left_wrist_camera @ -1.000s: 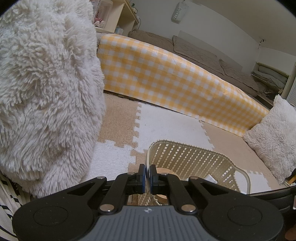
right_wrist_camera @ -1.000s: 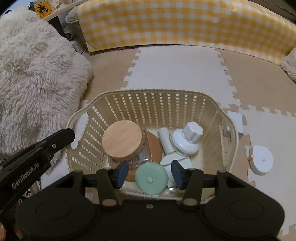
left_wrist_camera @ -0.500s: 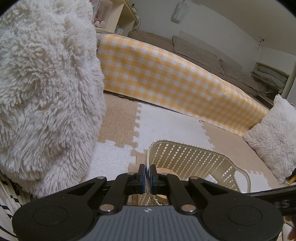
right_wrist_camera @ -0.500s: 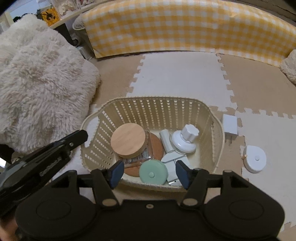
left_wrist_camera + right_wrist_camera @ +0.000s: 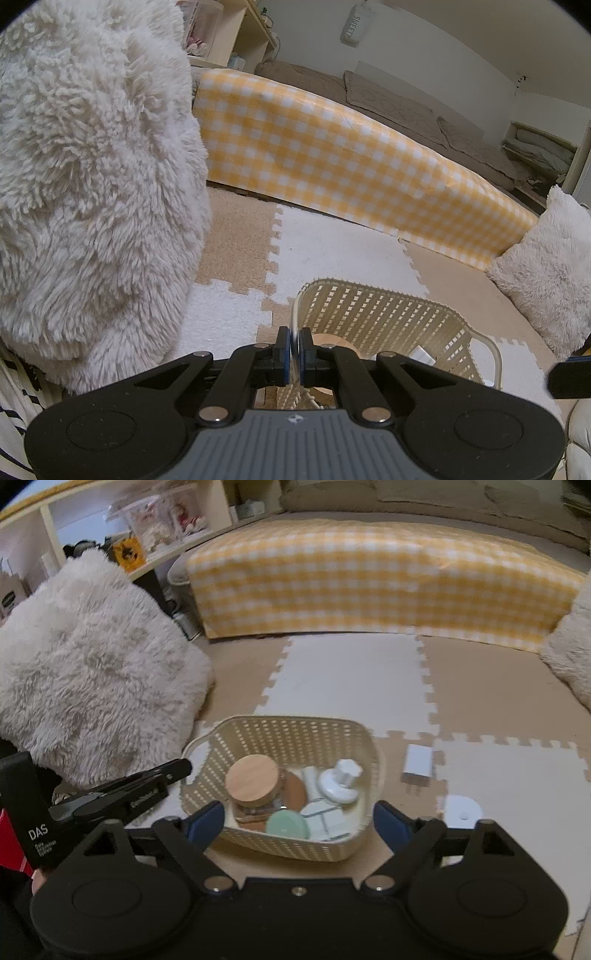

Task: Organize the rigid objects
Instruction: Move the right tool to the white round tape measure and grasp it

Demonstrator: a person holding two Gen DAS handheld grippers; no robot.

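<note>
Now the right gripper (image 5: 298, 818) is seen spread wide and empty above the basket (image 5: 288, 845) after releasing the mint disc (image 5: 287, 825) inside (rim clamped by the left gripper (image 5: 294, 350)), with the white charger (image 5: 418, 763) and white puck (image 5: 461, 808) left at 3 o'clock.

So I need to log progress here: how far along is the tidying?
Mostly done: the jar, mint disc and white knob piece sit in the basket. The left gripper grips its rim; the right gripper, jaws just opening, holds nothing. The white charger and white puck lie outside.
</note>
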